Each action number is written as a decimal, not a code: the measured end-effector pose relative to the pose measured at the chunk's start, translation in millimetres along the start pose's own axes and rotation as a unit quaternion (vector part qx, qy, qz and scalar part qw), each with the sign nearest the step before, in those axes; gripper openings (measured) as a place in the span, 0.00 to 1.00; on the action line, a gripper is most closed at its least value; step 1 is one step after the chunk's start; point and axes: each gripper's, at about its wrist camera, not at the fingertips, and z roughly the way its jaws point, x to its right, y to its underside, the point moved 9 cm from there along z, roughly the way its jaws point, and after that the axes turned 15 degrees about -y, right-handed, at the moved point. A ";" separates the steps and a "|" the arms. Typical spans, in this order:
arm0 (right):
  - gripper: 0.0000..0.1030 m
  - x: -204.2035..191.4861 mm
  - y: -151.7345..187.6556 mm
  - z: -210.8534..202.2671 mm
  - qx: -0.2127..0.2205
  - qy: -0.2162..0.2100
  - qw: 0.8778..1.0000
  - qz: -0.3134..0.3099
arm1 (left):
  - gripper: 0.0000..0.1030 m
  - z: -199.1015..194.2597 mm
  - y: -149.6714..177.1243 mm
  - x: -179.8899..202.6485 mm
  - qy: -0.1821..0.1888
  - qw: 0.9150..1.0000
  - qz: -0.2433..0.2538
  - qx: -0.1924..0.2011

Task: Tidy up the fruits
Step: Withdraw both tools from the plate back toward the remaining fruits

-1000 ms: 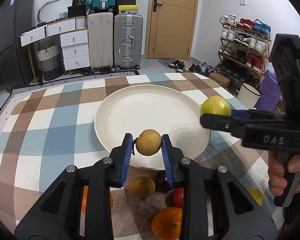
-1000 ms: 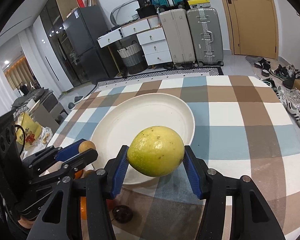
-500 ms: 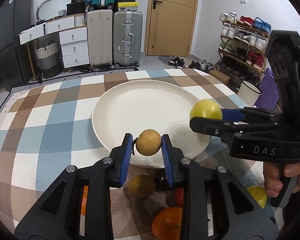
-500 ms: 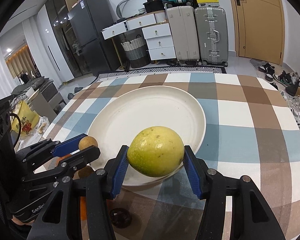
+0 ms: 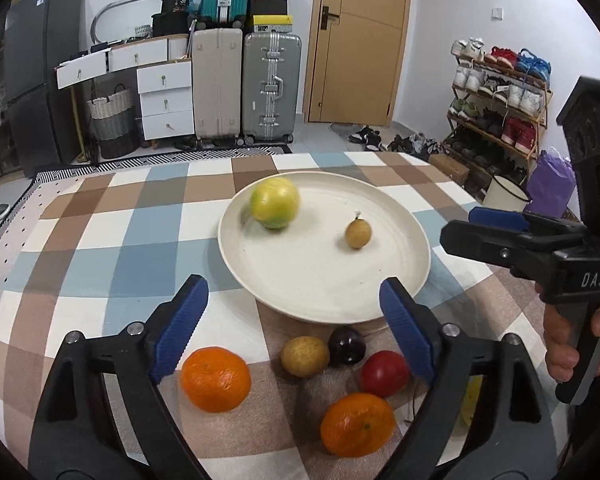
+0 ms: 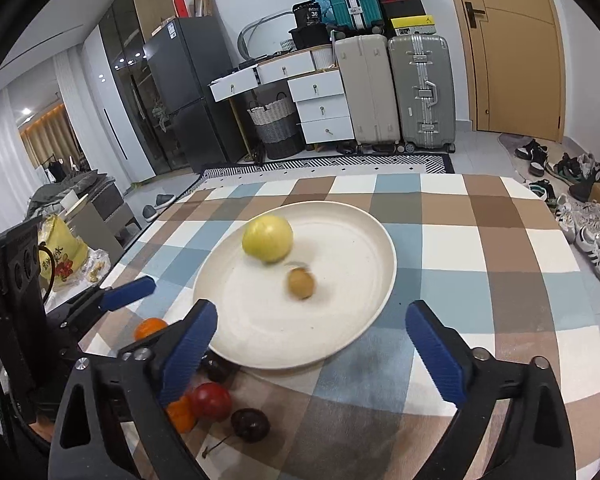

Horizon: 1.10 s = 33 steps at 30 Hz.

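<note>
Here the cream plate (image 5: 404, 216) sits on the checked tablecloth (image 5: 100, 232) with two fruits in it: one blurred yellow-green round fruit (image 5: 275, 202) toward the far left of the dish, and one small brown fruit (image 5: 358, 234) well apart from it on the right, its short stem pointing up and away from the camera. The yellow-green fruit looks nearly round, so I cannot tell its long axis.

The left gripper (image 5: 294, 320) is opening, its blue pads spread wide with nothing between them. The right gripper (image 6: 312, 344) is opening too, jaws wide and empty.

On the cloth, near the plate's closest rim, lie two oranges (image 5: 215, 378), one tan fruit (image 5: 305, 356), one dark plum-like fruit (image 5: 347, 346) and one red fruit (image 5: 384, 373).
</note>
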 end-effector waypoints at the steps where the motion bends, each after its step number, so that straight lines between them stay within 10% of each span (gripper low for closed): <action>1: 0.98 -0.5 2.0 -3.2 -0.003 0.001 1.000 -0.002 | 0.86 -4.1 -0.3 -2.7 0.001 1.000 -0.003 0.000; 5: 1.00 -2.2 12.5 -14.4 -0.010 0.008 1.000 -0.014 | 0.99 -23.6 3.0 -15.7 -0.006 1.000 -0.012 0.013; 33: 1.00 -37.5 84.7 -81.8 -0.036 0.027 0.999 -0.028 | 0.99 -121.7 85.6 -4.7 -0.005 1.000 0.014 -0.004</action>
